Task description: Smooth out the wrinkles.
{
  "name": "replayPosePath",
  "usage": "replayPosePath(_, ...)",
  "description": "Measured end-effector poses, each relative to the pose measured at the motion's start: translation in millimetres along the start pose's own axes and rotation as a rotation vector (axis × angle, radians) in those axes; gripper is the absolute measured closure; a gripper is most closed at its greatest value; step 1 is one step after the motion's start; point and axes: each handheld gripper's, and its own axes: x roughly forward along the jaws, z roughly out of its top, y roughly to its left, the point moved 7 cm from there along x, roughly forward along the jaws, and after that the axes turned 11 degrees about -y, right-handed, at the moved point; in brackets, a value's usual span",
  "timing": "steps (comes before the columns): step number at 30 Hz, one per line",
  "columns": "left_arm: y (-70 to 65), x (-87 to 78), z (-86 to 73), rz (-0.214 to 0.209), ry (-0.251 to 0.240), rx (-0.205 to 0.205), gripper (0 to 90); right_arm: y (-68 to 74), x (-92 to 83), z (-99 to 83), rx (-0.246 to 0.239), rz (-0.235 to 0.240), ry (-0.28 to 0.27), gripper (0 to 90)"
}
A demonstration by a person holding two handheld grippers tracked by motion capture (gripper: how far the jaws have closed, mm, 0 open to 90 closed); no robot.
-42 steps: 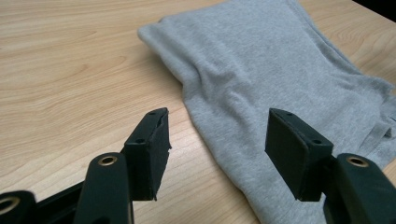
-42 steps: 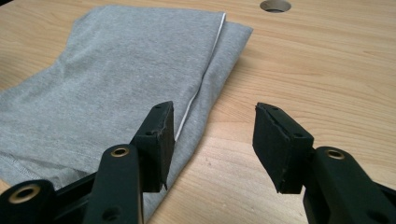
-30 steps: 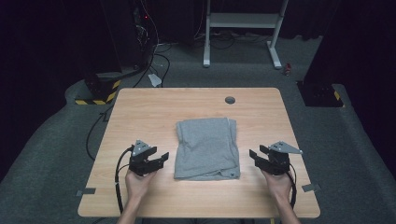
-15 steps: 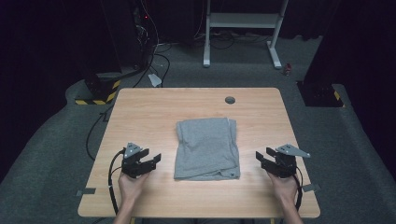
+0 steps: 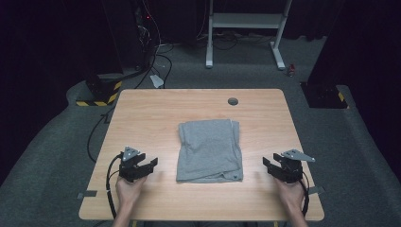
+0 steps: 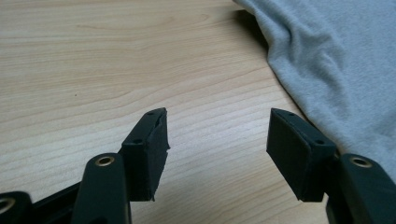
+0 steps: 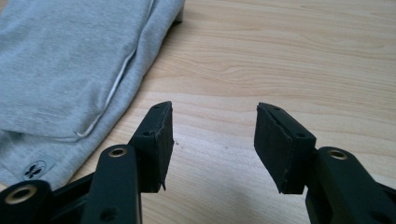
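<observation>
Folded grey shirt (image 5: 210, 150) lies flat mid-table (image 5: 156, 106), between both grippers. Left gripper (image 5: 150, 165) sits low over bare wood just left of the shirt's near corner, jaws wide, nothing between them; cloth edge (image 6: 327, 70) runs to its right. Right gripper (image 5: 267, 166) is near the shirt's other side, jaws wide and empty; hem and small printed tag (image 7: 35, 169) to its left.

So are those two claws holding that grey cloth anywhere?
No. The left gripper and right gripper are open and empty beside the folded grey garment.
</observation>
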Motion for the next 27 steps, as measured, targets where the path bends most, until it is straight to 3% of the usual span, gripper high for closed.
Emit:
replayPosePath(10,8.6,2.7,-6.5,0.037,0.026,0.002,38.5,-9.8,2.7,-10.9,-0.003,-0.034,0.03,46.9)
replayPosePath(15,10.3,4.6,-9.6,0.063,0.047,0.022,38.6,-14.1,6.0,-17.5,-0.016,-0.059,0.058,46.6)
replayPosePath(18,10.9,5.9,-11.5,0.079,0.063,0.058,38.5,-16.4,7.7,-19.9,-0.034,-0.078,0.07,46.4)
replayPosePath(24,9.8,10.1,-16.5,0.088,0.079,0.069,38.3,-20.9,14.2,-29.1,-0.057,-0.102,0.112,43.9)
replayPosePath(27,8.9,12.4,-19.1,0.09,0.09,0.083,37.6,-21.7,14.3,-29.5,-0.059,-0.105,0.104,43.5)
